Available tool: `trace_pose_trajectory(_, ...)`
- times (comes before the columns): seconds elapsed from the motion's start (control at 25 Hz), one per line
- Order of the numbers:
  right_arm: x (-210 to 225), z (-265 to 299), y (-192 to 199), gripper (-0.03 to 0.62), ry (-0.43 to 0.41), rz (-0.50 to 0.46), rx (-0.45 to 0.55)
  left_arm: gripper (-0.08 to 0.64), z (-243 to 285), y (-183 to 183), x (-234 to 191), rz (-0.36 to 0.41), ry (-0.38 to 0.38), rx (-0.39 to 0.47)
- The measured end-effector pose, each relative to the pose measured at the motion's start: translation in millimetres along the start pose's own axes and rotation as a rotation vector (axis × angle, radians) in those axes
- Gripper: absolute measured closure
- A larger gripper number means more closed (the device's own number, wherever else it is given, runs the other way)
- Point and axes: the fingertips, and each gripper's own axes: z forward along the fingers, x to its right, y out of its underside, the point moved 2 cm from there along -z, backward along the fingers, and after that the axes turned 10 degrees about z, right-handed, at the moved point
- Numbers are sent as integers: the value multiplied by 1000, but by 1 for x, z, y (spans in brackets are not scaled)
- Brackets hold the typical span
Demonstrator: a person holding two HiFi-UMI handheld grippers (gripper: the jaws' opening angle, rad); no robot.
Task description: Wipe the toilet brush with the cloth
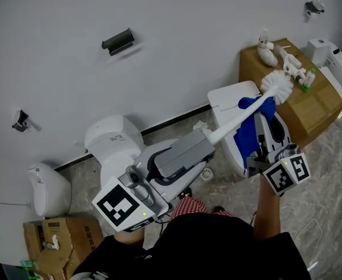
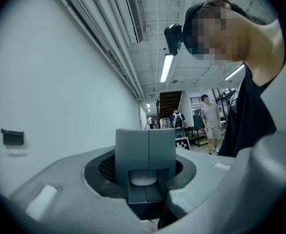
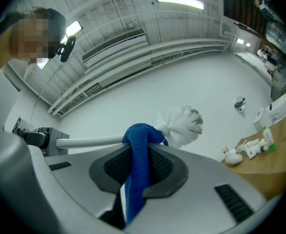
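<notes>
White toilet and cardboard box being overhung by toilet brush. Handle end being clenched in left tongs. Blue cloth being pinched in right tongs and draped over shaft just behind bristles. Wiping step judged under way. Next move: cloth being drawn along shaft, brush being braced level. Label on second toilet too small for reading; no other writing being shown.

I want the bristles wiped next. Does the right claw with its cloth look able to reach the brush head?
Probably yes: the cloth in the right claw drapes over the shaft right beside the brush head, with nothing between them.
</notes>
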Motion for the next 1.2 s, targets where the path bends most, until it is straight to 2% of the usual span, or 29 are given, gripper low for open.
trace_pose_trajectory(0.76,15,-1,-5,526,52,18,22,397,1,2,0,-4,16,-1)
trace_pose_trajectory(1.2,16,-8,0,526,62,-16,-2,397,2,7,-2,-44,-1,18)
